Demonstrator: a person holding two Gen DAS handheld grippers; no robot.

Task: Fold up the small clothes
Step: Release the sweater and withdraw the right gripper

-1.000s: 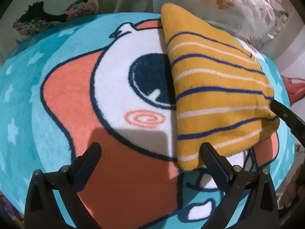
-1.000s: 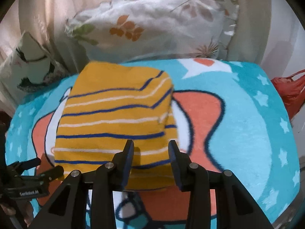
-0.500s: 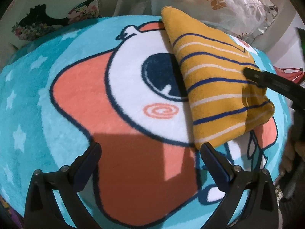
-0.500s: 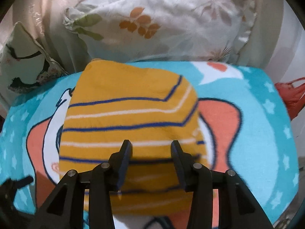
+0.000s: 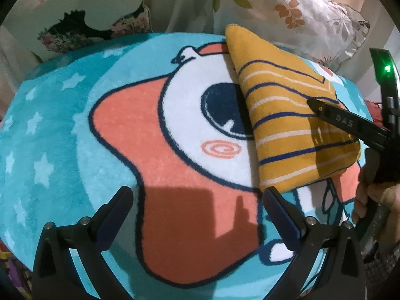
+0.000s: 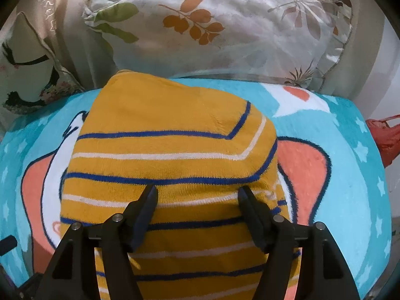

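right gripper (image 6: 197,200): fingers spread from narrow to wide; advanced over striped sweater (image 6: 172,165)
left gripper (image 5: 197,202): drawn back from the sweater's edge

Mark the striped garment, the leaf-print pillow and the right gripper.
striped garment (image 6: 170,160), right wrist view, upper folded layer.
leaf-print pillow (image 6: 225,32), right wrist view, centre of cover.
right gripper (image 6: 198,191), right wrist view, between fingertips.

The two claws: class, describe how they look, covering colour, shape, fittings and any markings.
Both are matte black plastic. The left claw has two tapered fingers with dark blue pads and silver screws on angular struts. The right claw has the same build; in the left wrist view its finger bears pale letters "DAS", with a green light on the black frame behind.
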